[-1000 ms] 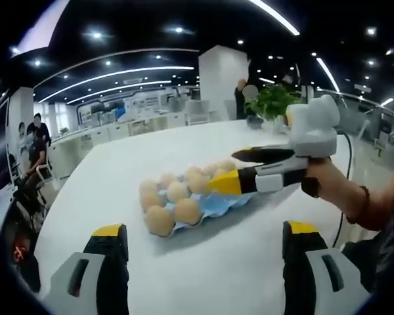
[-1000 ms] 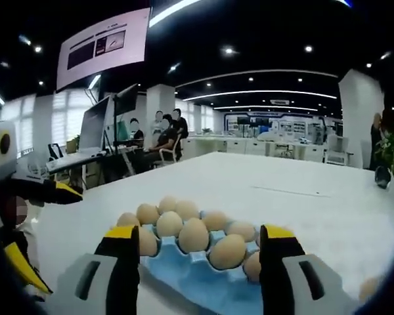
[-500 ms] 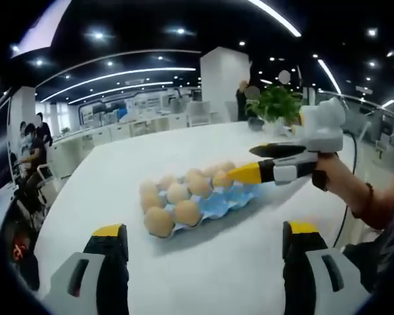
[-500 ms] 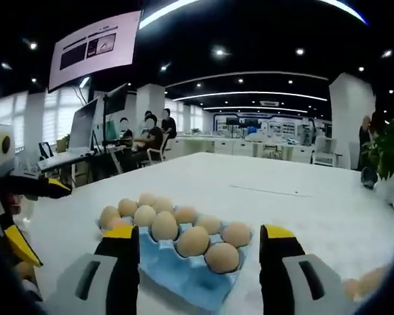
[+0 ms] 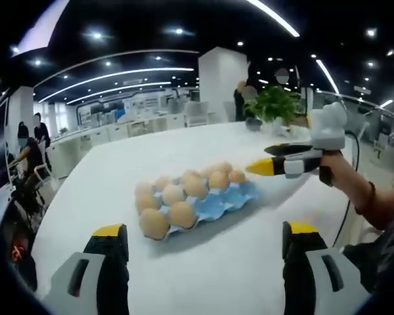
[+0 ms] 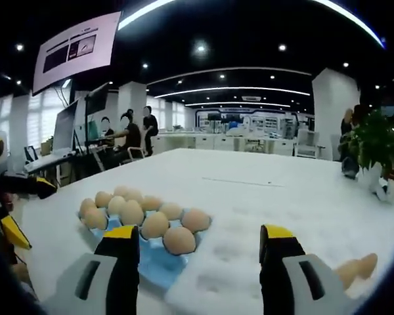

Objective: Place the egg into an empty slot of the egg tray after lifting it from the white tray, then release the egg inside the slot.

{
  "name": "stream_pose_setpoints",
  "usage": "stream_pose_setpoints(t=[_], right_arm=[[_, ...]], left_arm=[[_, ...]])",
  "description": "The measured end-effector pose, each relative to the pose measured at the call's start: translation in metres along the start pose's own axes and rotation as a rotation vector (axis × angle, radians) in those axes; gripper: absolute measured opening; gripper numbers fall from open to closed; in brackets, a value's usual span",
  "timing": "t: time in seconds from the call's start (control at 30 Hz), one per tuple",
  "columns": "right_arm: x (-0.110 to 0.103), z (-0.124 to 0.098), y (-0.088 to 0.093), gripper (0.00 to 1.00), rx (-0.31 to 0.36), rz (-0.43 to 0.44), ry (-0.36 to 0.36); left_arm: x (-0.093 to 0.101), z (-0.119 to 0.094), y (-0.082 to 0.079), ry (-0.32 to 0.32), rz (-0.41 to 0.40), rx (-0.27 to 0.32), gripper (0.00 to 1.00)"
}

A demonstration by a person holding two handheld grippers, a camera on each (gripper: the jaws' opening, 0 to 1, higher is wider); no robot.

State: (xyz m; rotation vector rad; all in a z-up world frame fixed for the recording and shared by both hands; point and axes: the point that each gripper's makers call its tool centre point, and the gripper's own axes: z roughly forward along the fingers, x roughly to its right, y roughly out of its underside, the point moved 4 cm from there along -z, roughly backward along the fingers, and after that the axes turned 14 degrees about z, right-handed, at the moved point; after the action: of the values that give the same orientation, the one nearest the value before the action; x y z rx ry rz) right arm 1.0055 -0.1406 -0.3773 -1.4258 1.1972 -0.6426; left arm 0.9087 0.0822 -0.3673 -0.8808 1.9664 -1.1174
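A blue egg tray (image 5: 213, 205) holding several tan eggs (image 5: 184, 214) lies on the white table, ahead of my left gripper (image 5: 203, 262), which is open and holds nothing. My right gripper (image 5: 266, 159), held in a hand, hovers open just right of the tray's far end. In the right gripper view the egg tray (image 6: 154, 269) sits ahead and to the left of my right gripper (image 6: 200, 262), which is open and holds nothing. The white tray (image 6: 230, 262) stretches under and right of its jaws, with an egg (image 6: 354, 268) at its right edge. The left gripper (image 6: 10, 203) shows at far left.
A potted plant (image 5: 272, 105) stands at the table's far end, also the plant (image 6: 374, 141) in the right gripper view. A cable (image 5: 347, 197) runs down past the person's forearm. People sit at desks (image 6: 128, 131) with monitors beyond the table.
My right gripper has drawn back to the right, away from over the egg tray. The white tray and its egg have come into the right gripper view.
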Motion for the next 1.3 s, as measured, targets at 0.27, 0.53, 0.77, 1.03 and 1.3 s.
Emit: stream_pose_setpoints(t=[0.27,0.53,0.77,1.03,1.3], right_arm=[[0.024,-0.014,0.002,0.77,-0.007,0.013,0.051],[0.048,-0.024,0.004,0.76,-0.005,0.035,0.103],[0.063,-0.032,0.009,0.75,-0.016,0.067,0.12],[0.08,-0.038,0.011,0.73,-0.01,0.063,0.171],[0.09,-0.043,0.021,0.64,-0.022,0.124,0.199]], left_arm=[[0.0,0.001,0.0,-0.003,-0.004,0.0,0.99],[0.003,0.003,0.0,0.003,-0.003,-0.002,0.99],[0.004,0.005,-0.003,0.009,-0.003,0.007,0.99],[0.006,0.006,-0.005,0.017,-0.006,0.017,0.99],[0.007,0.007,-0.006,0.021,-0.001,0.016,0.99]])
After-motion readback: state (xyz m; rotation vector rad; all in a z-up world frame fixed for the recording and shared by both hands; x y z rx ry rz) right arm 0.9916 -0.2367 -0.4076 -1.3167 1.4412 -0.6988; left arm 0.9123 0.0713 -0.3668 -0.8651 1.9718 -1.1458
